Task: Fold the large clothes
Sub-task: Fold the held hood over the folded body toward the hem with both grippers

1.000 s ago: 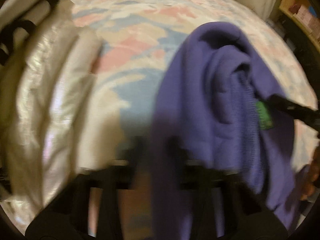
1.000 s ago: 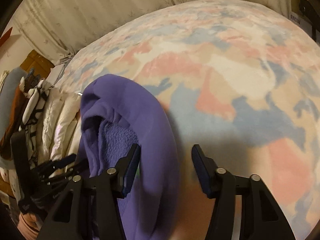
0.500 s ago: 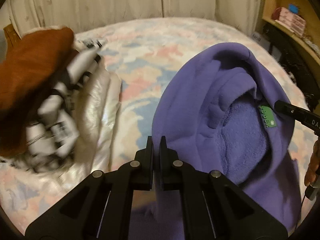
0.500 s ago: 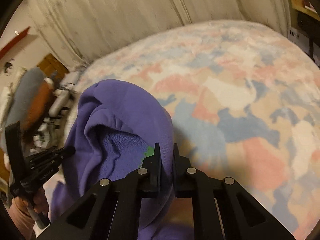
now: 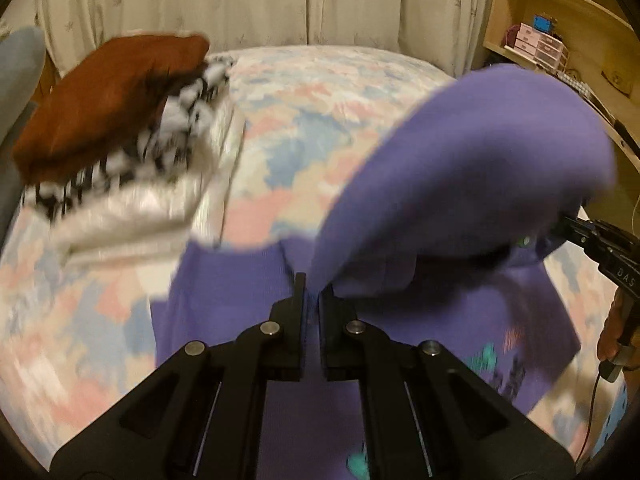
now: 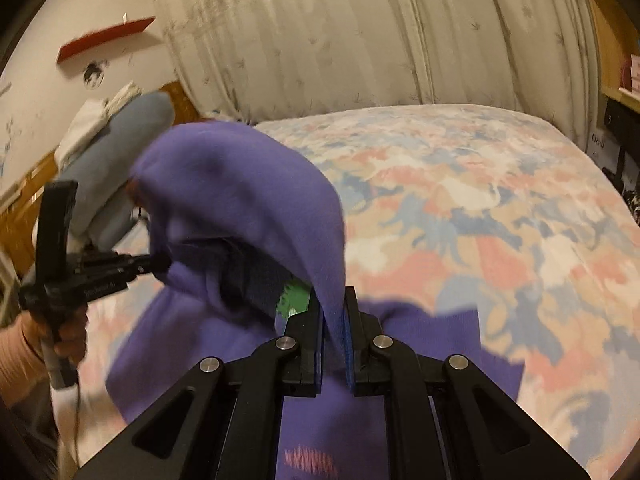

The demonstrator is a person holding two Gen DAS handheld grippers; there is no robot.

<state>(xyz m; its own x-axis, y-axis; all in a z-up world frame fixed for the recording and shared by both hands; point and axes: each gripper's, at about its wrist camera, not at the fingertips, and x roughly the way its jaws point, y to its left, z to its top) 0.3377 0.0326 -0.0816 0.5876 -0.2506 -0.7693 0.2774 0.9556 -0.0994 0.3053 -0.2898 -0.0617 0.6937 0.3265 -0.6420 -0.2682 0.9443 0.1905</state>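
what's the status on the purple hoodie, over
Both claws, left and right, shut on purple fleece hoodie, hood end lifted. Folded clothes stack beside it on patterned bedspread.

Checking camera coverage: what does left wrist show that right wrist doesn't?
Left wrist only: the stack of folded clothes with a rust-brown piece on top, the wooden shelf, and the right tool entering from the right.

Right wrist only: the wall with a red shelf, a grey-blue bundle, and the left tool in a hand.

Both: the purple hoodie gripped by each tool, the patterned bedspread, and the curtain.
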